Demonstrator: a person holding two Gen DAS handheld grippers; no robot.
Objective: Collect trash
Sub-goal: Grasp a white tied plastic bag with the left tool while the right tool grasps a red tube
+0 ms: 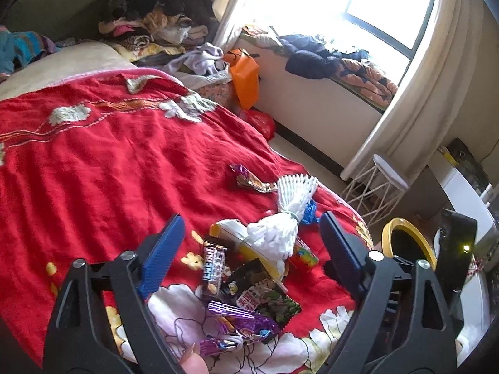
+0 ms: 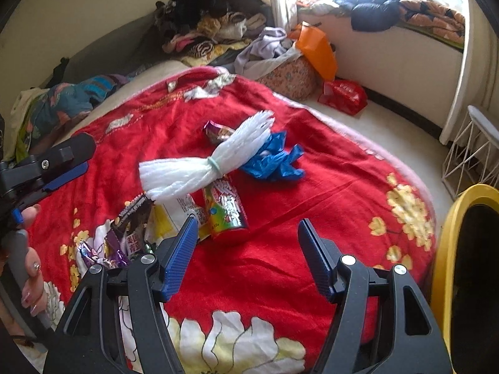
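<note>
Trash lies in a heap on the red bed cover [image 1: 93, 155]: a white foam net bundle [image 1: 280, 227] [image 2: 202, 165], a blue plastic glove [image 2: 274, 159], a colourful snack can [image 2: 226, 208], a purple wrapper [image 1: 243, 324] and dark snack packets [image 1: 265, 296]. A lone wrapper [image 1: 249, 179] lies farther out. My left gripper [image 1: 249, 240] is open, its jaws either side of the heap, just above it. My right gripper [image 2: 249, 243] is open and empty, near the can. The left gripper also shows at the left edge of the right wrist view [image 2: 50, 168].
A yellow-rimmed black bin [image 2: 461, 249] [image 1: 405, 243] stands beside the bed on the right. A white wire stool [image 1: 380, 180] is beyond it. Clothes pile [image 1: 162, 15] at the bed's far end; an orange bag [image 1: 244, 74] and a red bag [image 2: 343, 93] lie near the window bench.
</note>
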